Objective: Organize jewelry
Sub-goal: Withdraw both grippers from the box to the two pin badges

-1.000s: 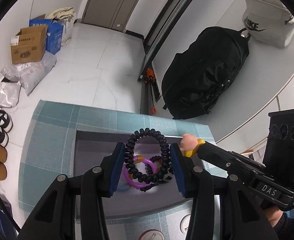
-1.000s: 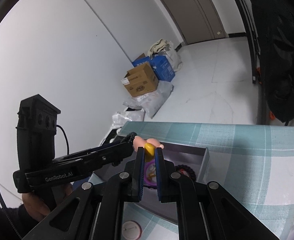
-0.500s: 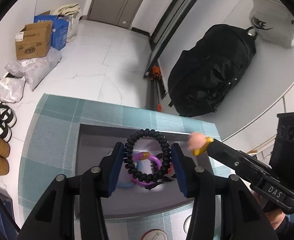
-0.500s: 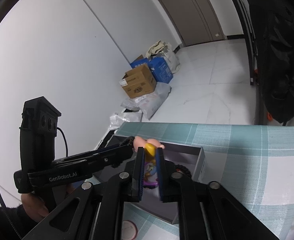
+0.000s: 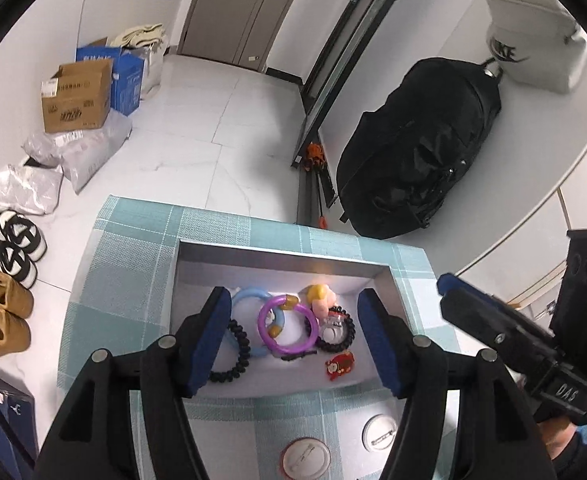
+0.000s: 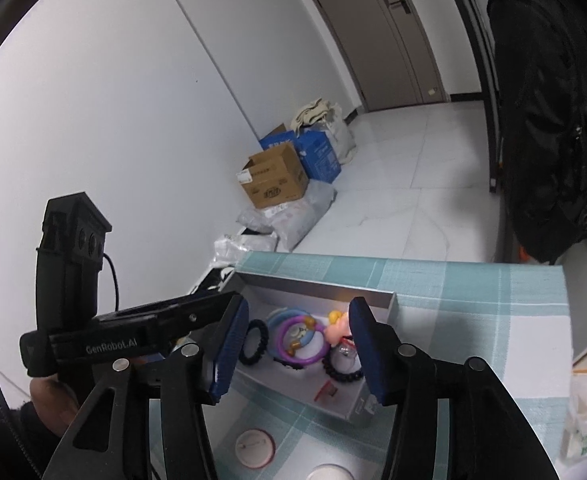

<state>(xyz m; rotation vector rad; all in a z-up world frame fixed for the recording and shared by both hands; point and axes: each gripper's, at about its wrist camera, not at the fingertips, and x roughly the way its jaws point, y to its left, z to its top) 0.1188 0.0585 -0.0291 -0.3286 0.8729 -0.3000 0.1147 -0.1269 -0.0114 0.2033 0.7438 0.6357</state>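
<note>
Above the grey tray (image 5: 277, 258), left claw (image 5: 293, 334) released, right claw (image 6: 299, 350) released; bracelets (image 5: 289, 326) inside

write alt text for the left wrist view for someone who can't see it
The left gripper hangs open and empty over a shallow grey tray on a teal checked cloth; in the tray lie a purple ring, a blue ring, two black beaded bracelets and a pink-and-yellow charm. The right gripper reaches in from the right edge.
</note>
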